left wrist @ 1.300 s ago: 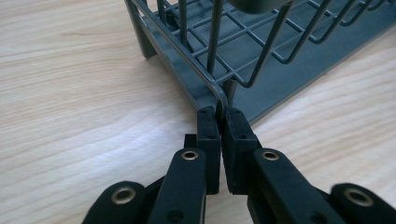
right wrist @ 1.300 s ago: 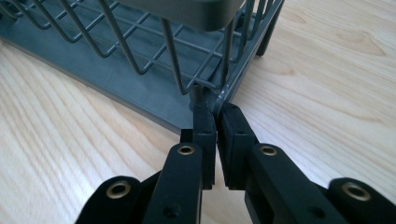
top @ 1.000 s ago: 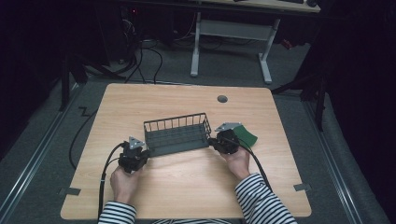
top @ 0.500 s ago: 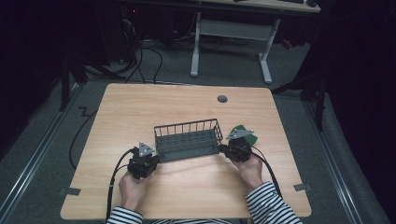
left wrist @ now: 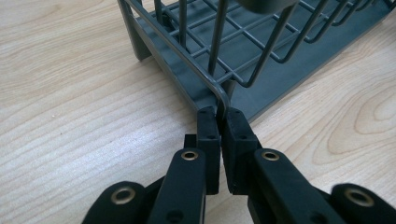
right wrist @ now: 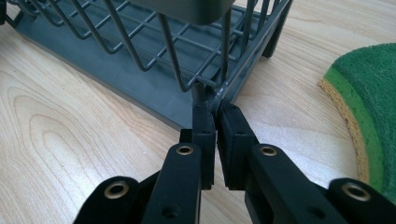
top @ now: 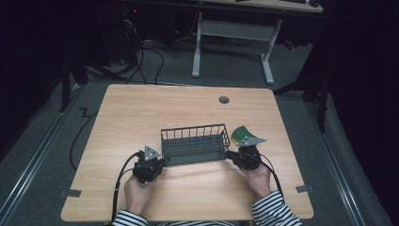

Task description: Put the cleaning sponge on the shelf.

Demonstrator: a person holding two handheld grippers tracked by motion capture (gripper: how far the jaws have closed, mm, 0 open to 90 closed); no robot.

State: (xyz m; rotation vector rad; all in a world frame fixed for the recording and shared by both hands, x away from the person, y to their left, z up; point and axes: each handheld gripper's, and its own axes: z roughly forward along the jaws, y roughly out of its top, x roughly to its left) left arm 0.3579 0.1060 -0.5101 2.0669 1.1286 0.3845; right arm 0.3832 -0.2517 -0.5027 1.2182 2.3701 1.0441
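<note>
I'm dragging the wire basket (top: 194, 145) toward my edge of the worktop (top: 141, 108); compared with a second ago it is sitting closer to me and a bit further to my right, and both hands have come back with it. My left hand-held gripper (top: 149, 165) is clamped on the basket's near left corner wire, the jaws closed on the rim bend right at their tips in the left gripper view (left wrist: 218, 116). My right hand-held gripper (top: 243, 157) is doing the same on the near right corner (right wrist: 212, 114), pinching the wire where the rim meets the base. So the basket is hanging between the two grips, base still on the wood as far as I can tell, and I judge the pull is under way with both holds solid. A green pad (top: 244, 133) is lying just beyond and outboard of the right hand-held gripper, partly tucked behind its grey plate, so I can't make out its full outline. Both gripper views are cutting off the far end of the basket, and a blurred dark shape at the top edge of each is too close to identify. Whether the basket is touching the pad, I can't tell.
</note>
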